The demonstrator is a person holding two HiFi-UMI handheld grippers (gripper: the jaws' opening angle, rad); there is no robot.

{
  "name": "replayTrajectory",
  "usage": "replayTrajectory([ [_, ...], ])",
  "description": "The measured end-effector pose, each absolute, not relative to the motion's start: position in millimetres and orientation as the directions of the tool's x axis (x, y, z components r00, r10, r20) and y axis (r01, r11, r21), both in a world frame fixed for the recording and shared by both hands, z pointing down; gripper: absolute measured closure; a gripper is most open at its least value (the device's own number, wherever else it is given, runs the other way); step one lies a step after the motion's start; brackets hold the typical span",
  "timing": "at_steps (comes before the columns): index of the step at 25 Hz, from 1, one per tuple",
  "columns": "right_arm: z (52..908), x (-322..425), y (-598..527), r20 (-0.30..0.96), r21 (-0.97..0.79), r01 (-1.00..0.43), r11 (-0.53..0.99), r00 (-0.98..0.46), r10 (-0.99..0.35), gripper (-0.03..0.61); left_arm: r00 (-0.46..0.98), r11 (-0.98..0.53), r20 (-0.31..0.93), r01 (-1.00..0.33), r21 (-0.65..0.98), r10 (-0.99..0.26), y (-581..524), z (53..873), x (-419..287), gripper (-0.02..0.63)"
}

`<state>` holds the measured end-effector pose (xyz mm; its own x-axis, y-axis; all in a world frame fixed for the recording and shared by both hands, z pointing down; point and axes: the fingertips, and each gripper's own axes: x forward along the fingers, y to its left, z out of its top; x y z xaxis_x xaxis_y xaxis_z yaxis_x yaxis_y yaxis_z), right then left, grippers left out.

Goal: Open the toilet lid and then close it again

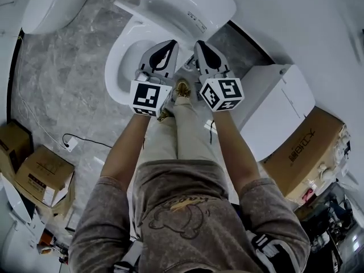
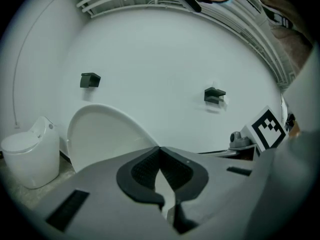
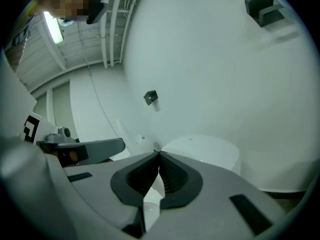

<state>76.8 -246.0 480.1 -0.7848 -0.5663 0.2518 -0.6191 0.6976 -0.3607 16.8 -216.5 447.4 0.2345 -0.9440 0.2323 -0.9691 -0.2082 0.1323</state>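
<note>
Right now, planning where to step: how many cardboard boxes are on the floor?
3. One box at the left edge, a second box next to it, a third box at the right beside a white toilet. Others may be hidden outside the view.

Lid (image 1: pixel 187 4): white, smooth, glossy; plastic look.
Bowl (image 1: pixel 116 67): white, glazed, glossy.
Floor (image 1: pixel 57 78): grey marble-veined tile, slight sheen.
Left gripper (image 2: pixel 160 147), right gripper (image 3: pixel 158 152): matt grey plastic; pads (image 2: pixel 144 170) black, ribbed.
Boxes (image 1: pixel 42 175): matt brown cardboard.
Sweater (image 1: pixel 182 209): brown-grey cloth, soft.
Wall (image 2: pixel 160 59): matt white.
</note>
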Motion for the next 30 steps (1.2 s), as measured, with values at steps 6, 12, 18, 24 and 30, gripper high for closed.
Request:
replayTrajectory([
  [6,481.7,102.2,-288.3,0.291,-0.375,-0.654,0.657,-0.756,-0.587,0.552,0.245,-0.215,0.25,-0.966,0.143,-0.937,-269.2,445.2,31.8,0.604],
  [12,484.7,112.8,-325.5,0.308,-0.374,-0.663,0.649,-0.748,-0.588,0.552,0.262,-0.233,0.257,-0.963,0.139,-0.93,-313.4,448.5,44.5,0.604],
  [18,485.1,118.9,-350.4,0.319,-0.368,-0.669,0.645,-0.743,-0.589,0.552,0.279,-0.245,0.267,-0.957,0.154,-0.922,-346.1,456.7,51.4,0.606],
  [24,477.4,123.2,-370.7,0.317,-0.366,-0.673,0.643,-0.739,-0.594,0.552,0.299,-0.269,0.27,-0.953,0.14,-0.915,-361.0,448.5,56.7,0.605],
  [30,443.0,115.0,-385.8,0.29,-0.367,-0.666,0.649,-0.745,-0.601,0.552,0.287,-0.27,0.254,-0.958,0.1,-0.924,-379.6,409.1,40.4,0.605],
])
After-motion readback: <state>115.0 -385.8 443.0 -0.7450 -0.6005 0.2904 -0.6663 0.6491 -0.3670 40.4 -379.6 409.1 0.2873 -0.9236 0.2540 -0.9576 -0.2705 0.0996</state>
